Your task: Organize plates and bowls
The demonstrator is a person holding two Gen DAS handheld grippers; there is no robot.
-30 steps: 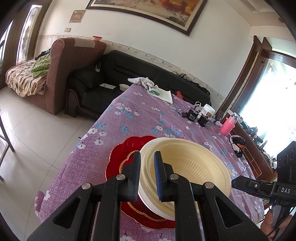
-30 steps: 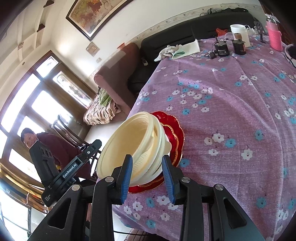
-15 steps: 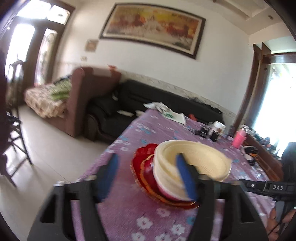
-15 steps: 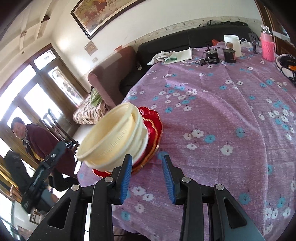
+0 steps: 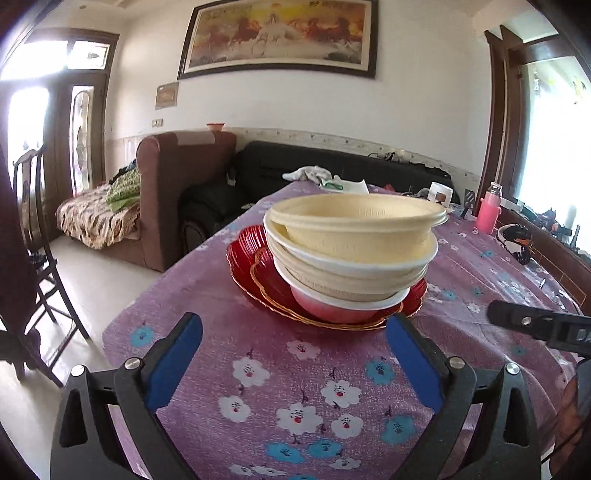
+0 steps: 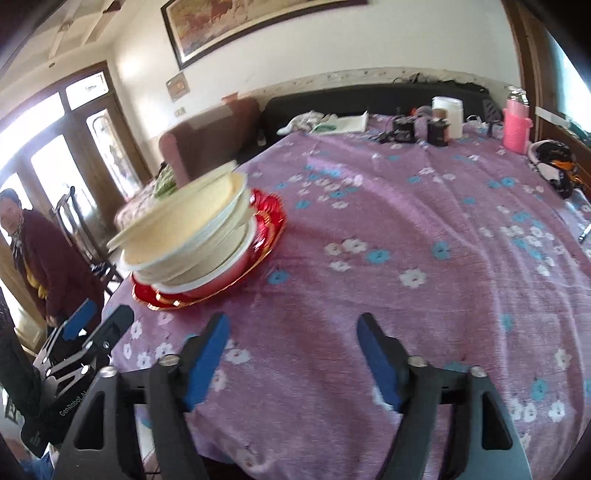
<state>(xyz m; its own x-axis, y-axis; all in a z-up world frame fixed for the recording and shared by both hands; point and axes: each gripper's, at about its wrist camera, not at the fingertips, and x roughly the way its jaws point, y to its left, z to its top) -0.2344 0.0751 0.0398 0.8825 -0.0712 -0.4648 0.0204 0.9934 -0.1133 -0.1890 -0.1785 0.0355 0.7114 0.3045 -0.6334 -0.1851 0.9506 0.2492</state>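
Purple floral tablecloth [image 5: 325, 373] covers a long table in a living room; black sofa [image 5: 332, 166] and brown armchair [image 5: 177, 184] sit behind it, a horse painting [image 5: 280, 33] hangs on the wall

I note the stack of bowls [image 5: 351, 243] near the table's near-left corner: cream and white bowls nested, a pink bowl [image 5: 332, 308] lowest, all sitting on the red plates [image 5: 251, 258]. At least two red plates show, the upper one gold-rimmed. The top bowls sit slightly askew, not fully seated in one another

My left gripper [image 5: 295, 354] has its jaws wide apart, nothing between them, just short of the stack and not touching it. My right gripper [image 6: 291, 350] is likewise spread and empty, over bare cloth, with the stack off to its left; that view is motion-blurred, so I read fine detail from the left camera only

Far end holds a pink bottle [image 6: 516, 123], a white jar [image 6: 448, 114], small dark items and a white cloth; I see no other plates or bowls there

Judgement: stacking looks essentially complete, plates under, bowls on top. What may remain is squaring up the tilted upper bowls, or nothing at all

A bystander [image 6: 33, 254] stands by the door at left
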